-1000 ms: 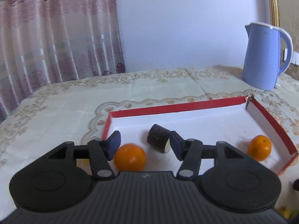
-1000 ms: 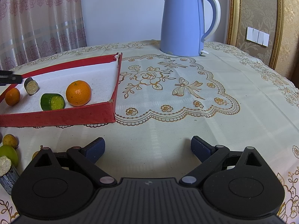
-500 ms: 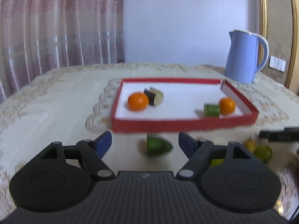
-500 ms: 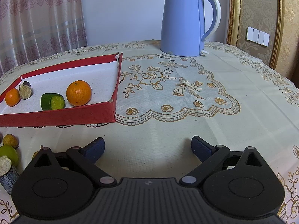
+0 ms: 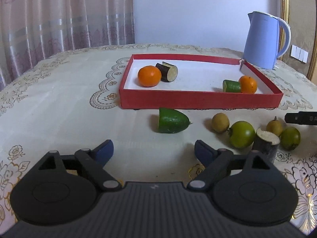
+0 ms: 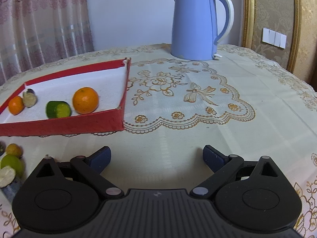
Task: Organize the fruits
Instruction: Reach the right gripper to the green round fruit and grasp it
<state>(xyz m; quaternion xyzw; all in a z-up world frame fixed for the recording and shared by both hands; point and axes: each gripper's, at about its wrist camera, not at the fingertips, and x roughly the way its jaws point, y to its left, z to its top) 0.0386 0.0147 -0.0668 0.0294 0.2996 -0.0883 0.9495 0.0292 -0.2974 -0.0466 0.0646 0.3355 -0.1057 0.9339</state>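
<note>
Standing at twelve o'clock in the right wrist view, a blue electric kettle (image 6: pixel 195 22) occupies the far edge of the embroidered tablecloth (image 6: pixel 198 119), with pink curtains (image 5: pixel 59 13) behind at eleven o'clock and a white wall switch (image 6: pixel 274 37) at two o'clock. Between the grippers and the kettle lies a shallow red tray (image 5: pixel 198 100) with a white floor; its near wall rises between the loose fruit and the pieces already inside.

Inside the tray, seen from the left wrist, an orange (image 5: pixel 149 76) touches an eggplant chunk (image 5: pixel 167 72) at eleven o'clock, and a cucumber slice (image 5: pixel 231 85) touches a second orange (image 5: pixel 248 84) at one o'clock.

On the cloth outside the tray, a cucumber end piece (image 5: pixel 172 120) lies at twelve o'clock from the left gripper (image 5: pixel 153 150), near but clear of its fingertips and just before the tray's wall. At two o'clock sits a cluster: a small tan fruit (image 5: pixel 220 122) touching a green citrus (image 5: pixel 242 134), an upright eggplant stub (image 5: pixel 266 143), another tan fruit (image 5: pixel 274 126) and a second green citrus (image 5: pixel 290 138).

Left jaws have just been spreading and stand wide, nothing between them. The right gripper (image 6: pixel 156 157) also gapes wide over bare cloth, the cluster well off at nine o'clock.
</note>
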